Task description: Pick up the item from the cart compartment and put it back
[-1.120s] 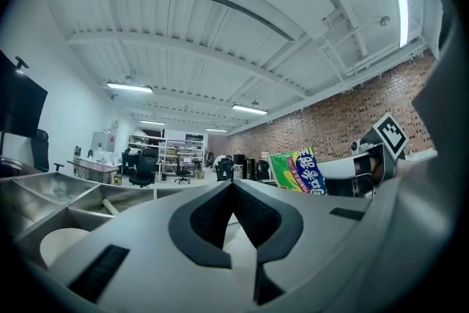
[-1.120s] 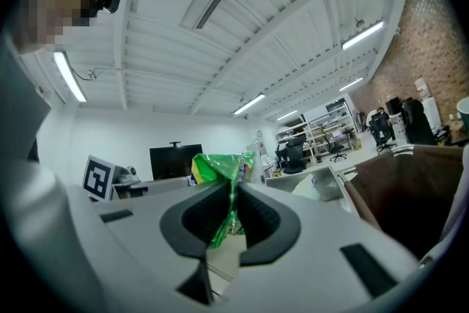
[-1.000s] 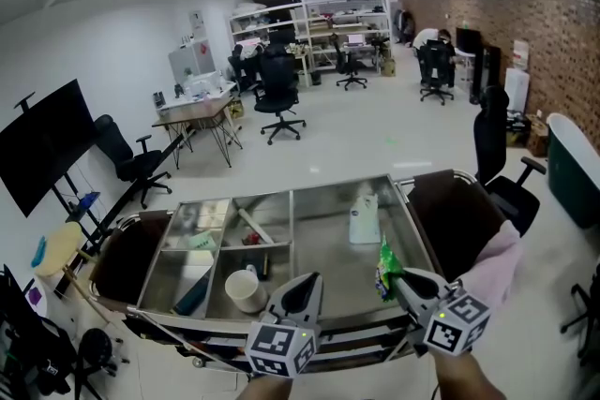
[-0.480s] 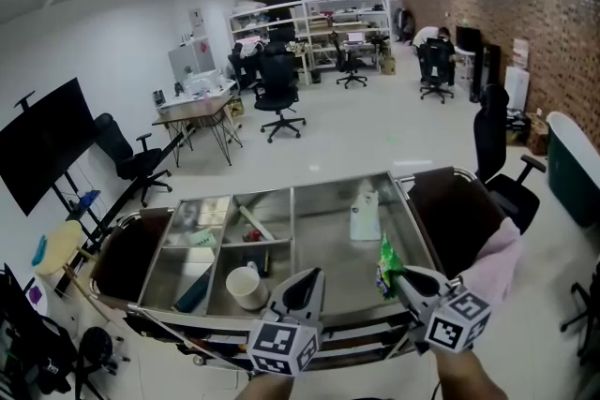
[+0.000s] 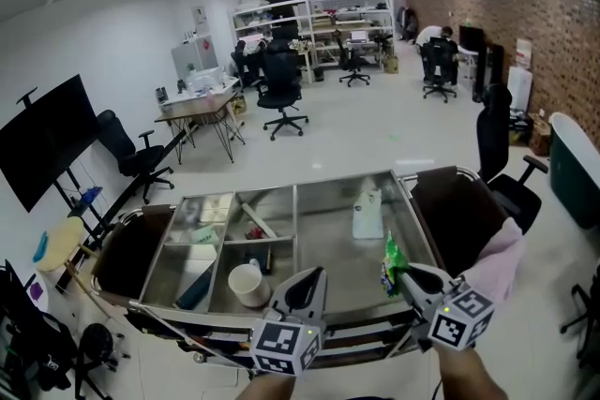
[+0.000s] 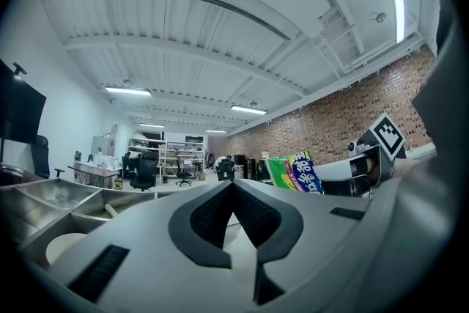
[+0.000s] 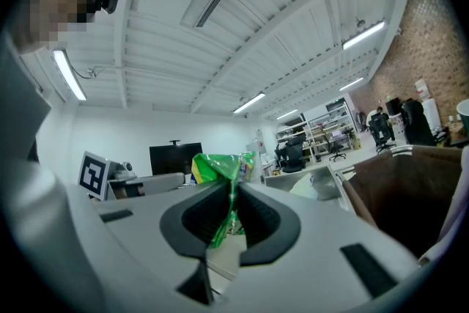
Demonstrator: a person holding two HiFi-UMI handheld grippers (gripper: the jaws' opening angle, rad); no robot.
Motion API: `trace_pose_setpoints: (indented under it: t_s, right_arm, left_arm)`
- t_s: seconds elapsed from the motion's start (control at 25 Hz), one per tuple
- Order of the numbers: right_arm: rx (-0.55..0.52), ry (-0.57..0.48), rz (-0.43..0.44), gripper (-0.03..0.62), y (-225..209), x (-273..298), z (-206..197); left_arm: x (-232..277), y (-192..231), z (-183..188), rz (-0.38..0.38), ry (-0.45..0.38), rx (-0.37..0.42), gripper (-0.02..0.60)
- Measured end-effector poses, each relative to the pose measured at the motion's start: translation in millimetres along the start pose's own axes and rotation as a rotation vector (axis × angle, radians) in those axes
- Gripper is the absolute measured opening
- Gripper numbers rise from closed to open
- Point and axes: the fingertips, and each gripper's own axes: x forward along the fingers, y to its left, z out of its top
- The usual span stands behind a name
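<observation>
Overhead, the steel cart fills the lower middle of the head view. It has one wide compartment on the right and four smaller ones on the left. A dark brown bag hangs at its right end and another at its left end.

Left gripper: over the cart's near edge, roughly centre, pointing away from the person. In the left gripper view its jaws are together at the tips with nothing between them.

Right gripper: over the near right corner of the wide compartment. In the right gripper view its jaws are clamped on a green snack packet.

White pouch: lying in the far part of the wide compartment, well apart from both grippers.

White cup: upright in the near middle compartment, just left of the left gripper.

Green snack packet: upright, pinched at its lower part, top edge free above the jaw tips. It is held over the wide compartment, clear of the floor, and also shows from the side in the left gripper view.
</observation>
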Motion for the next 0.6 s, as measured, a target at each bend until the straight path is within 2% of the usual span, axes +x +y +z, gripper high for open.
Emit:
trace_pose_setpoints:
  t_s: [0.6]
  right_arm:
    - [-0.072, -0.023, -0.002, 0.054, -1.7, 31.0, 29.2]
  left_arm:
    - [-3.3, 1.7, -3.3, 0.017, 0.003, 0.033, 0.000]
